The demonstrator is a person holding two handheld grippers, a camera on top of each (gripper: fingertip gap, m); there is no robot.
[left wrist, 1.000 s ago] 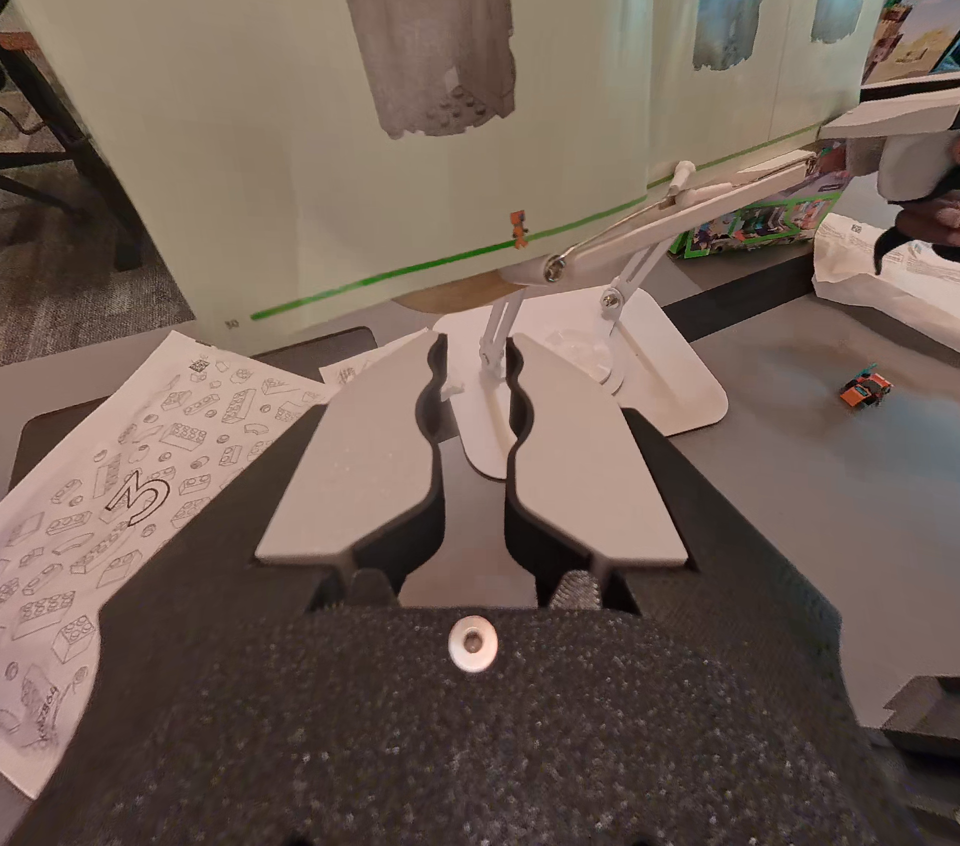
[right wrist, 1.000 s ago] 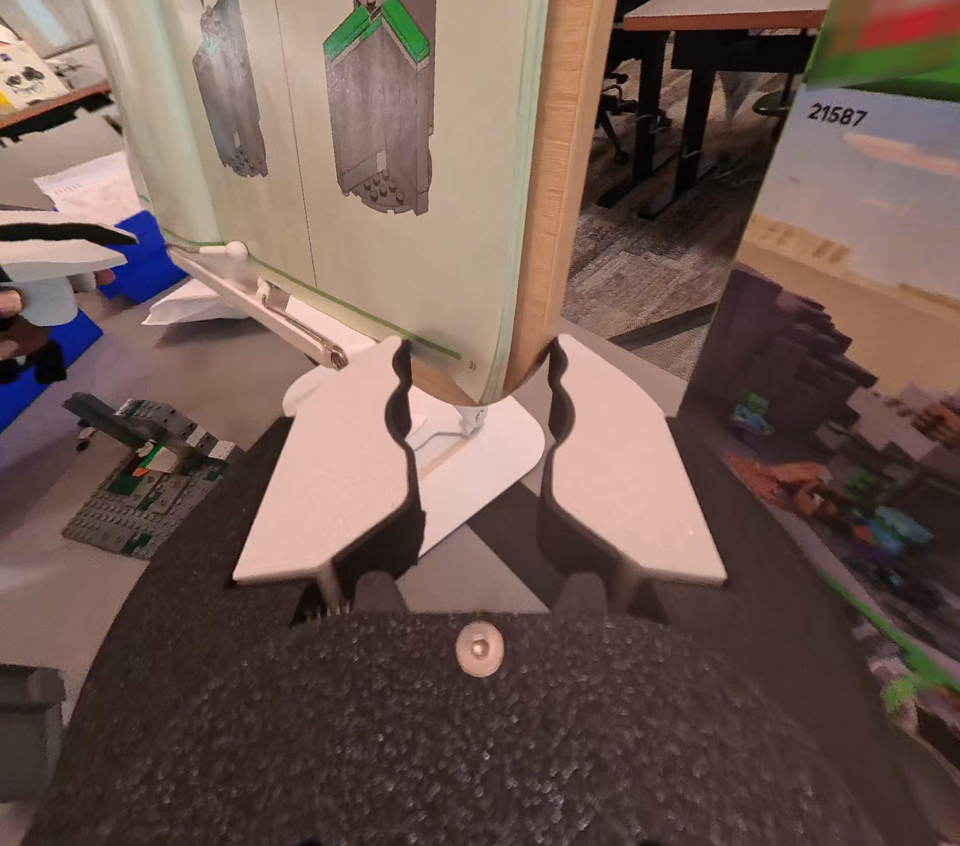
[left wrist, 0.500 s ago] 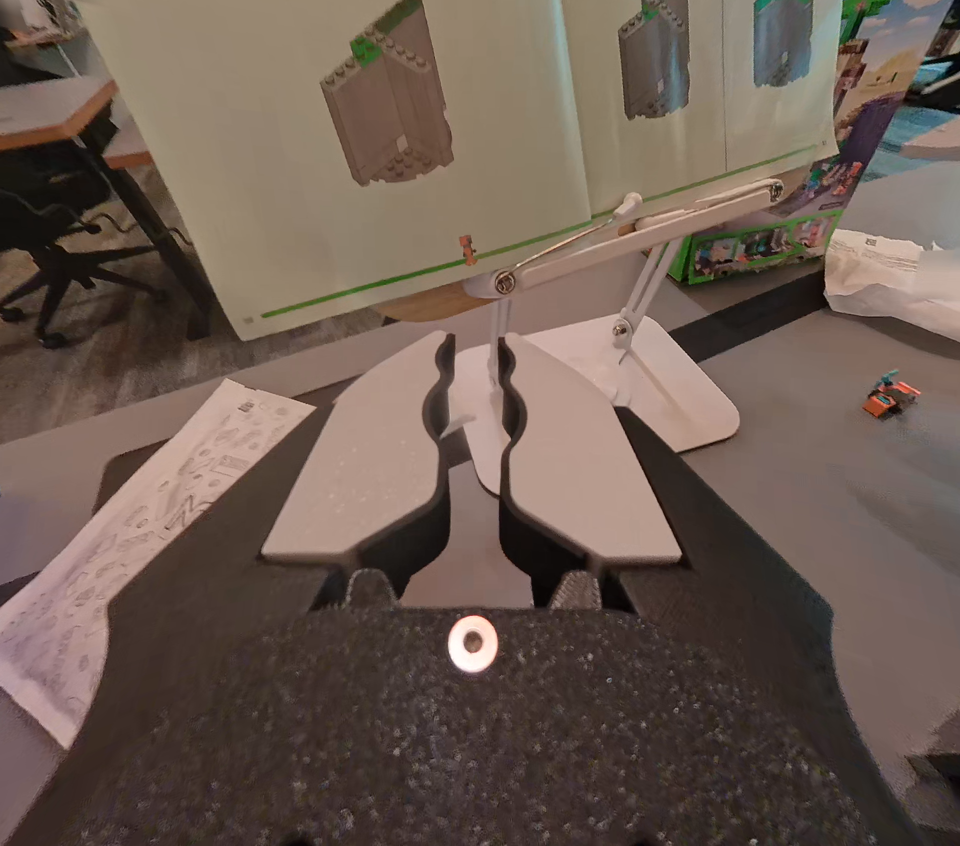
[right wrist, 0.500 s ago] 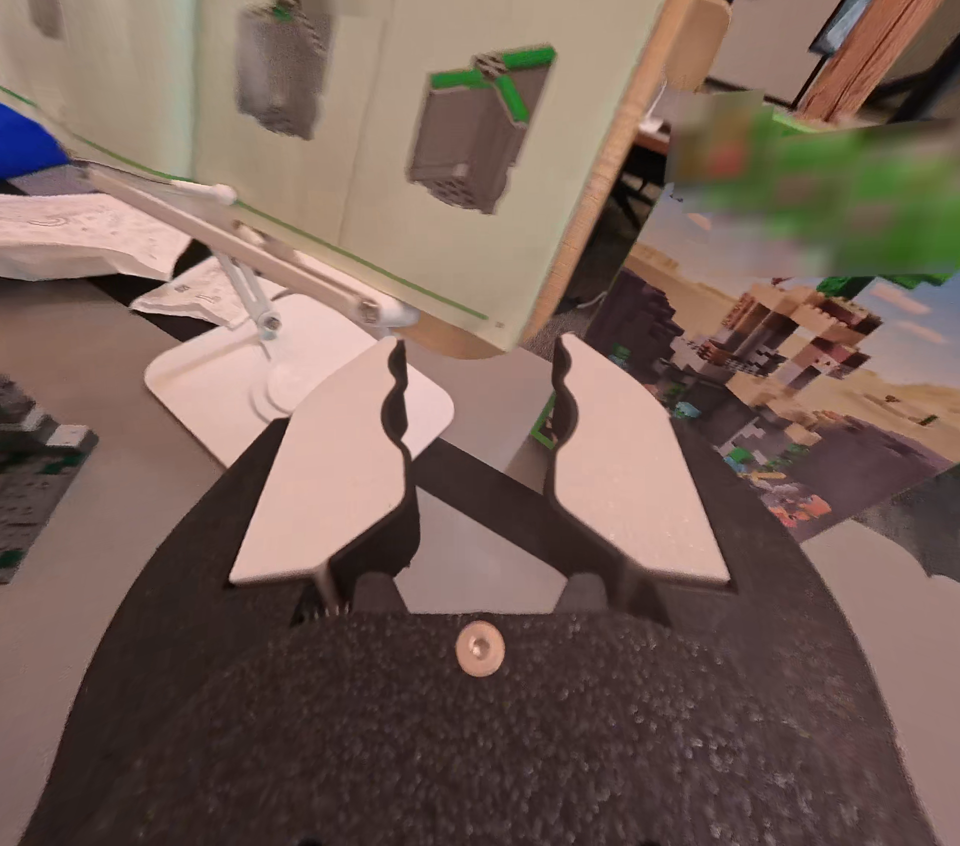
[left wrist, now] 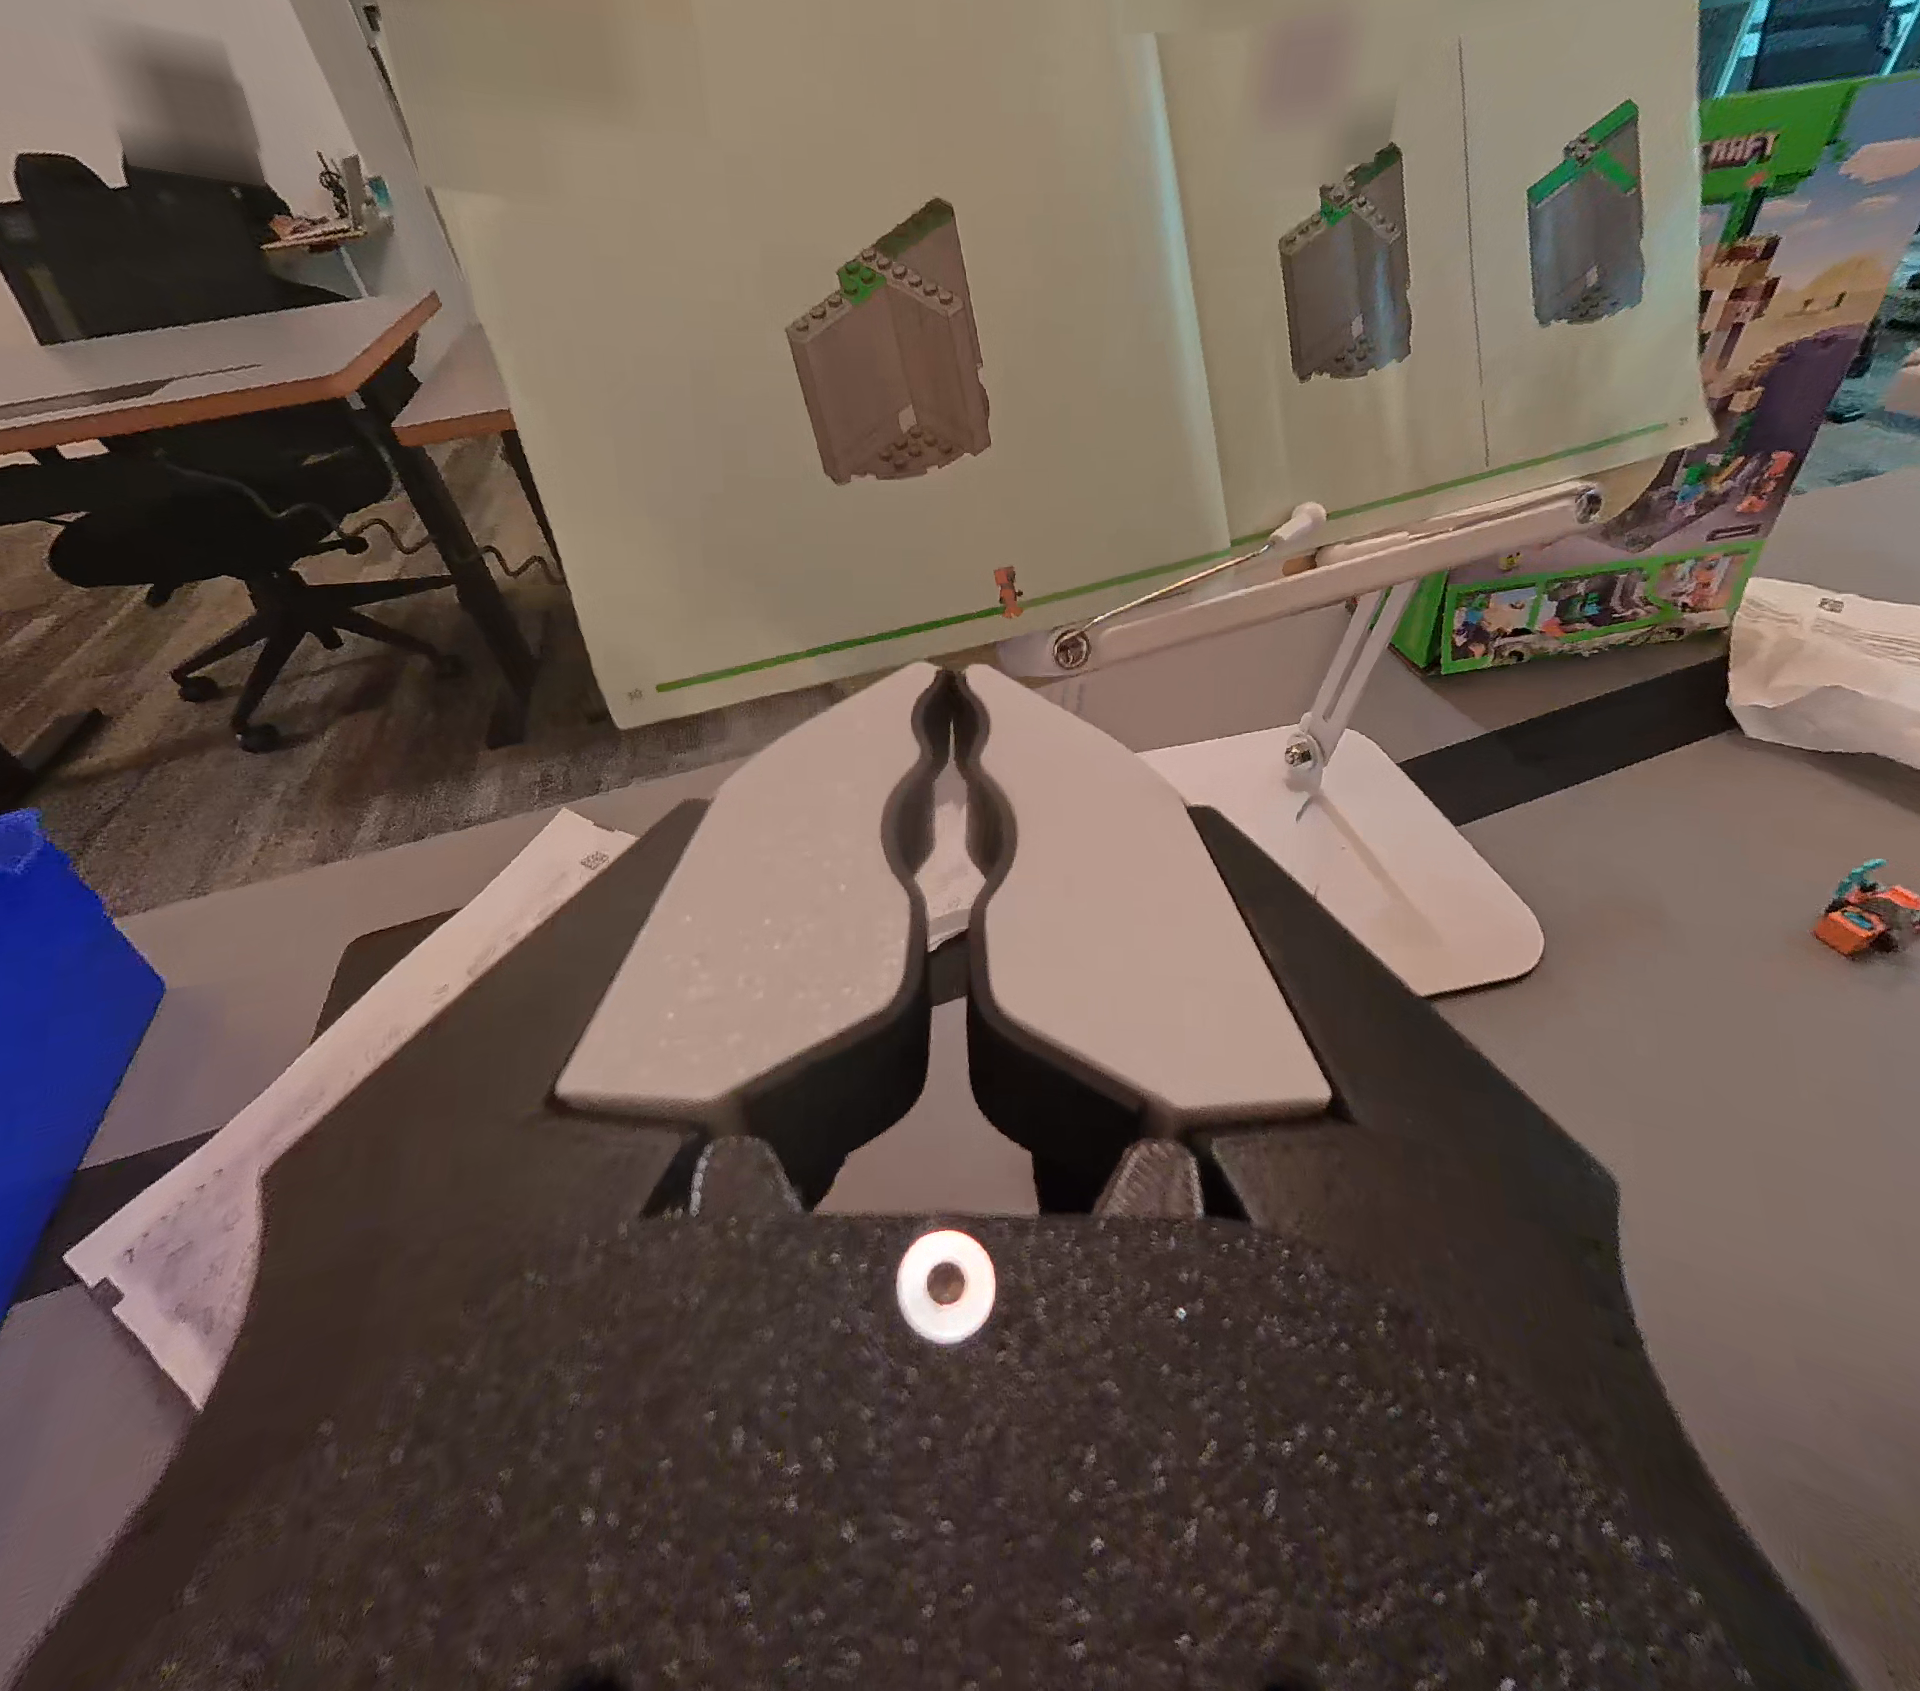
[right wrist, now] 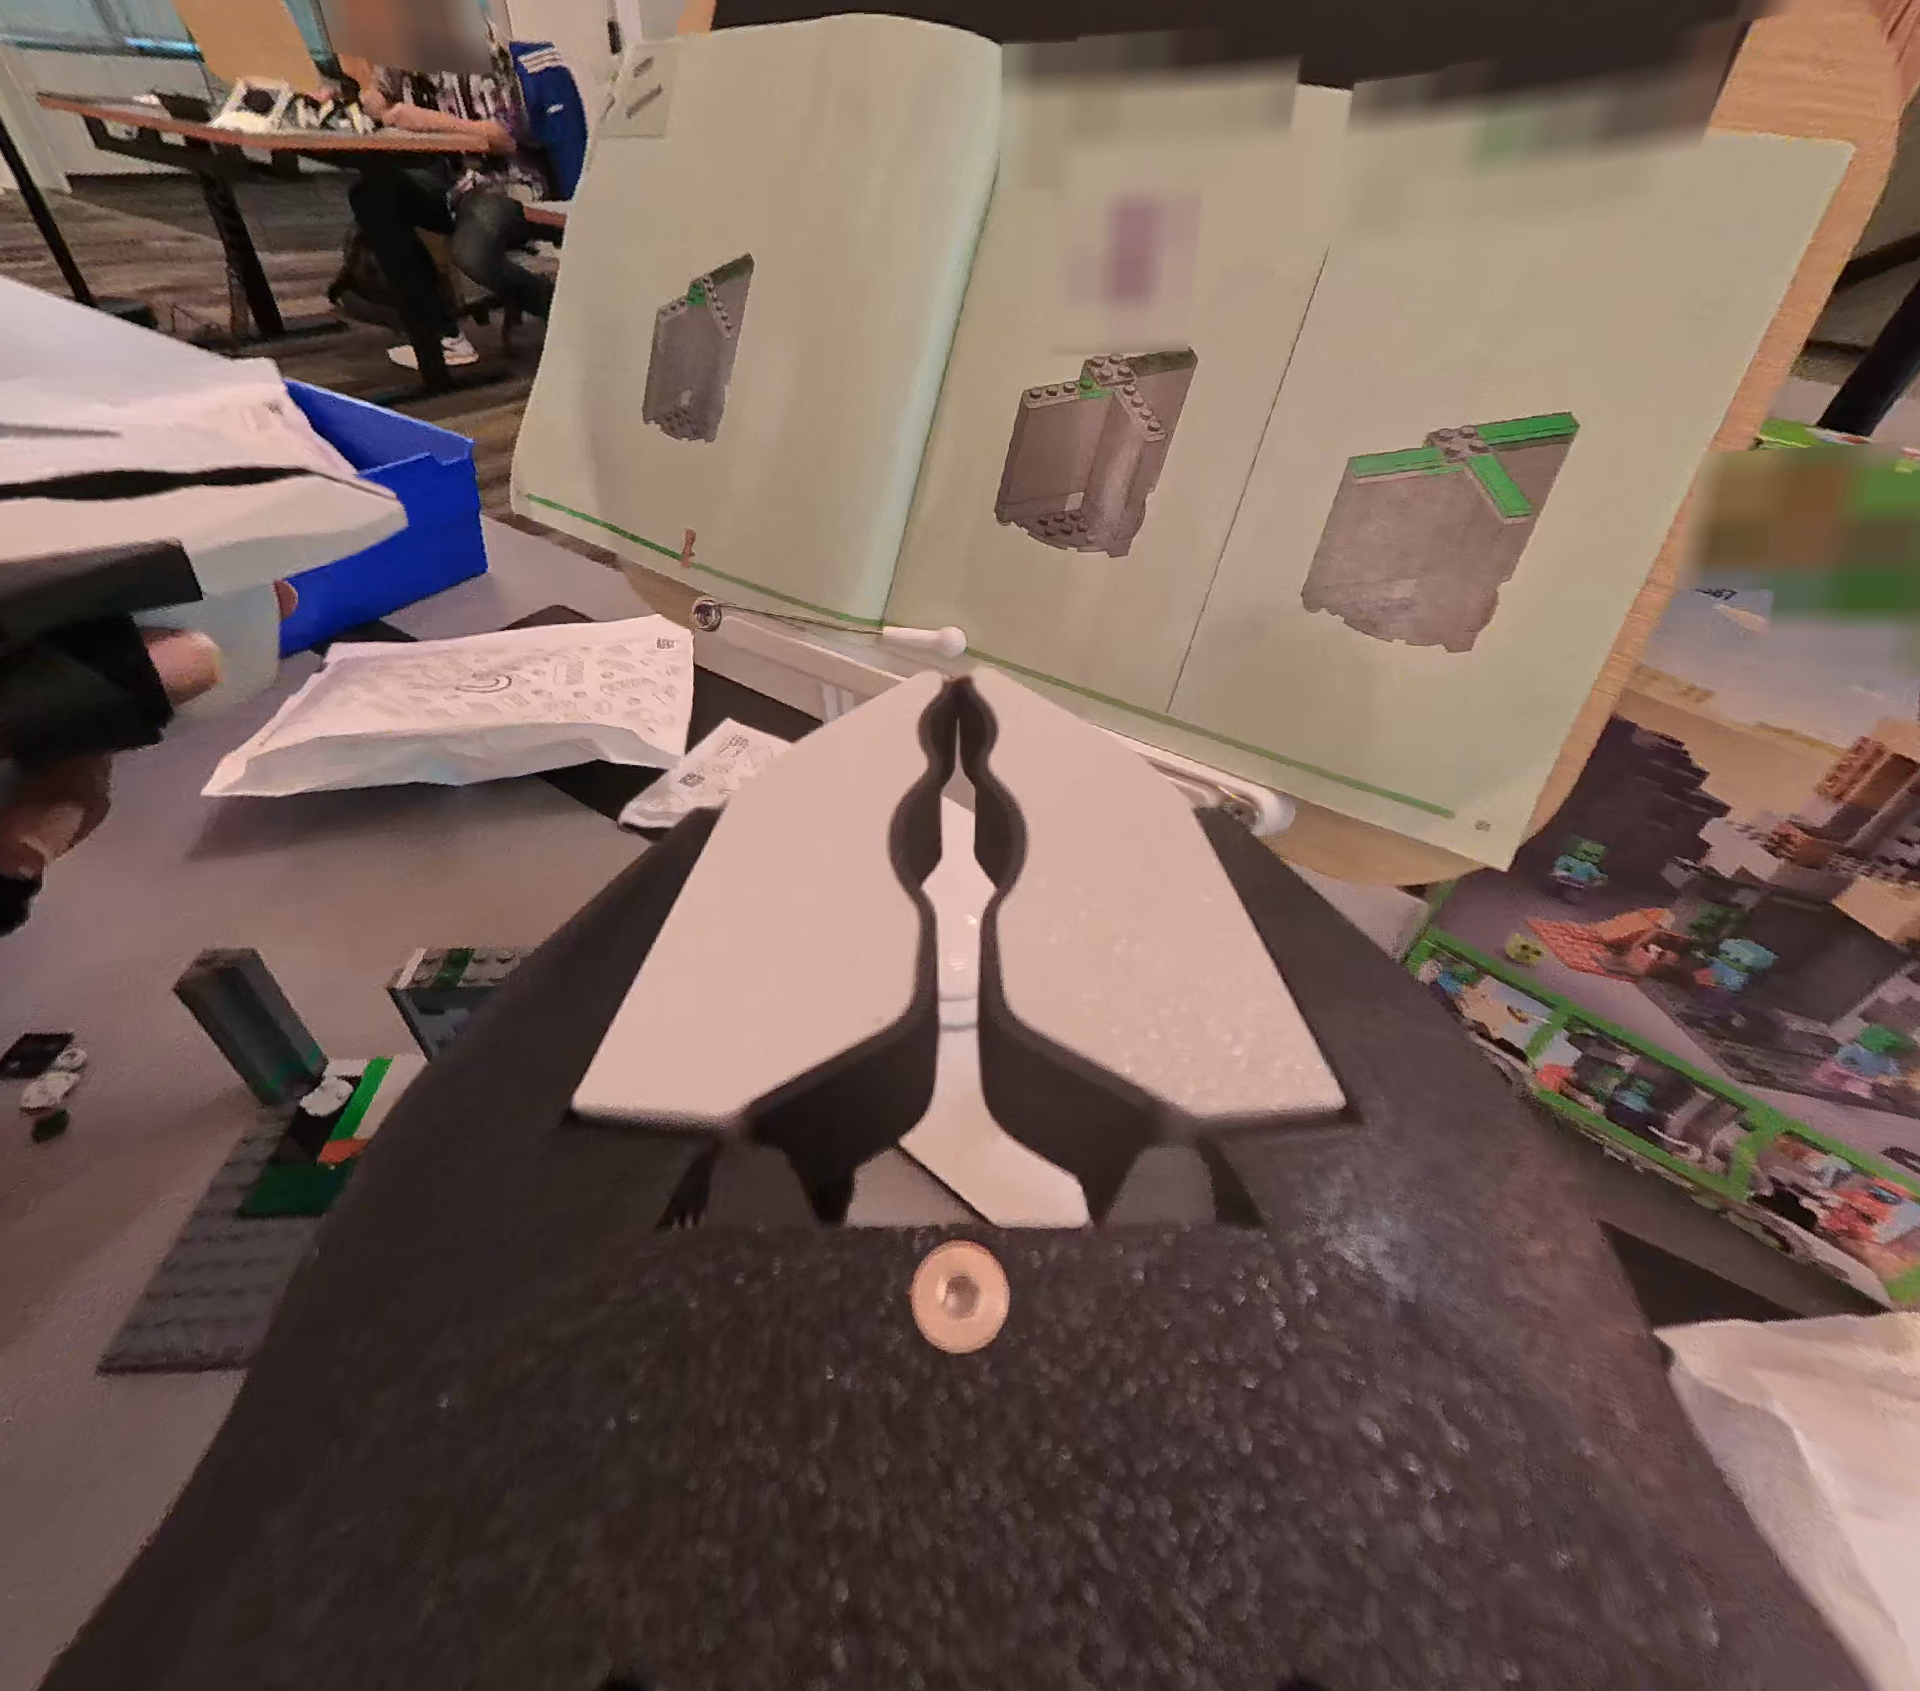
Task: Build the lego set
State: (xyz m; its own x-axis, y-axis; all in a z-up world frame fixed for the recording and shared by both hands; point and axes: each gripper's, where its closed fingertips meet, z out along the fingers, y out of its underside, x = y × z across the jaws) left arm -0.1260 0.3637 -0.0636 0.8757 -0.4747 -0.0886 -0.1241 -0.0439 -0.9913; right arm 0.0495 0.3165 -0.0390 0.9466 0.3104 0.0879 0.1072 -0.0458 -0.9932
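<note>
Fingers [left wrist: 800,903] of the left gripper [left wrist: 951,685] are pressed together at the tips with nothing between them, and the right gripper [right wrist: 961,685] is closed and empty in the same way. Both hang above a grey bench [left wrist: 1714,1122] in an open office with wood-edged desks [left wrist: 260,363], a black swivel chair [left wrist: 239,540] and patterned carpet; in the right wrist view a seated person [right wrist: 447,207] is at a far desk.

Straight ahead of both grippers, an open pale-green instruction booklet [left wrist: 935,291] stands nearly upright on a white stand [left wrist: 1382,862], its pages facing the grippers and its long side running left to right. The pages show grey walled builds with green trim.

A green lego box [right wrist: 1714,966] leans behind and to the right of the stand. At the left of the right wrist view, the partly built set [right wrist: 270,1122] lies flat on the bench: a dark grey baseplate with a dark pillar leaning on it and loose small pieces beside it. Farther back lie white printed paper bags [right wrist: 468,706] and a blue bin [right wrist: 384,509]. A small orange and teal lego piece [left wrist: 1865,914] sits alone to the right of the stand.
</note>
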